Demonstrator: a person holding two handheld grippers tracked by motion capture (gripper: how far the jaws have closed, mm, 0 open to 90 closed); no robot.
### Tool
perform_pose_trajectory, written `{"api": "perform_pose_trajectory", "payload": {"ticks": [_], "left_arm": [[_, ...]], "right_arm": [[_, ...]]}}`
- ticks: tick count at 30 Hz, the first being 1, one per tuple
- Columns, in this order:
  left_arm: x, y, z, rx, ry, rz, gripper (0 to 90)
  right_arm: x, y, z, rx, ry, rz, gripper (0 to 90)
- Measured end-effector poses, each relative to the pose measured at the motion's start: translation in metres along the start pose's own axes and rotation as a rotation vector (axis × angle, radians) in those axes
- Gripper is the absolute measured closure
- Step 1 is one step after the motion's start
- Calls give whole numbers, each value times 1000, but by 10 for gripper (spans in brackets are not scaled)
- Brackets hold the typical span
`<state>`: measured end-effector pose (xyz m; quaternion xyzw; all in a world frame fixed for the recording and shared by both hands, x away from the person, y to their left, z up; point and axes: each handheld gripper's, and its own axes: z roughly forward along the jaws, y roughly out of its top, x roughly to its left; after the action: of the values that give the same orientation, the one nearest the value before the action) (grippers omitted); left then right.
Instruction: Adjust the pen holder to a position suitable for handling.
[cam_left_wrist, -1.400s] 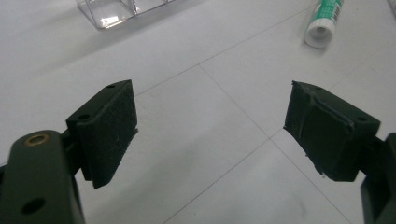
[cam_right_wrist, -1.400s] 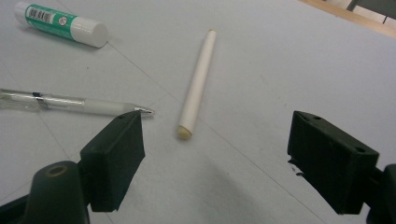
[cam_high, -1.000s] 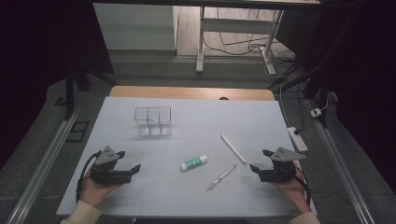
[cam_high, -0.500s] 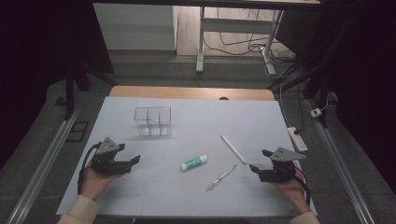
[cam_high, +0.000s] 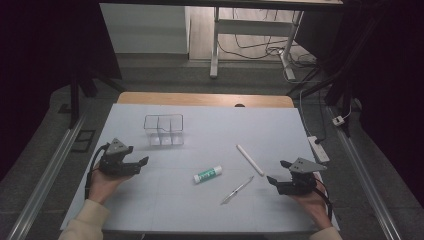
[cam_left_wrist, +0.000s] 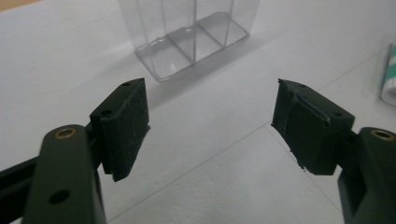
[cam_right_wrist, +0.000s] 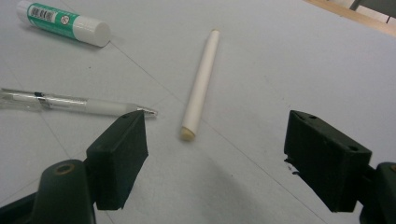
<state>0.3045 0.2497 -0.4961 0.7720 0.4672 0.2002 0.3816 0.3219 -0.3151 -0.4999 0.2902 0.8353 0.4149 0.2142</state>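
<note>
A clear plastic box (cam_high: 163, 130) with three compartments stands on the pale mat, seen close in the left gripper view (cam_left_wrist: 187, 37). My left gripper (cam_high: 142, 162) (cam_left_wrist: 210, 126) is open with bare mat between its pads; its jaws have just been closing a little. It sits in front and left of the box. A green-and-white glue stick (cam_high: 207, 174) (cam_right_wrist: 63, 23), a clear pen (cam_high: 237, 190) (cam_right_wrist: 70, 103) and a white stick (cam_high: 249, 159) (cam_right_wrist: 201, 84) lie mid-table. My right gripper (cam_high: 272, 179) (cam_right_wrist: 215, 158) is open, just short of the white stick's end.
The mat (cam_high: 210, 215) covers a wooden table whose far edge (cam_high: 200, 98) shows. A power strip (cam_high: 317, 148) lies off the mat's right side. Desk legs and cables stand on the floor beyond.
My left gripper has moved up the table toward the clear box. The right gripper and the objects have stayed where they were.
</note>
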Motion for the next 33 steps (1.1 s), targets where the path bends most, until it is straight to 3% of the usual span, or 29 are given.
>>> {"api": "perform_pose_trajectory", "payload": {"ticks": [3, 21, 28, 33], "left_arm": [[4, 1, 0, -1, 16, 9, 288], [40, 14, 21, 52, 78, -25, 408], [47, 18, 29, 61, 102, -35, 594], [52, 25, 37, 62, 93, -22, 799]], "right_arm": [[0, 0, 0, 2, -1, -3, 209], [0, 0, 1, 5, -2, -4, 216], [-1, 0, -1, -12, -10, 6, 225], [0, 0, -1, -1, -15, -3, 225]]}}
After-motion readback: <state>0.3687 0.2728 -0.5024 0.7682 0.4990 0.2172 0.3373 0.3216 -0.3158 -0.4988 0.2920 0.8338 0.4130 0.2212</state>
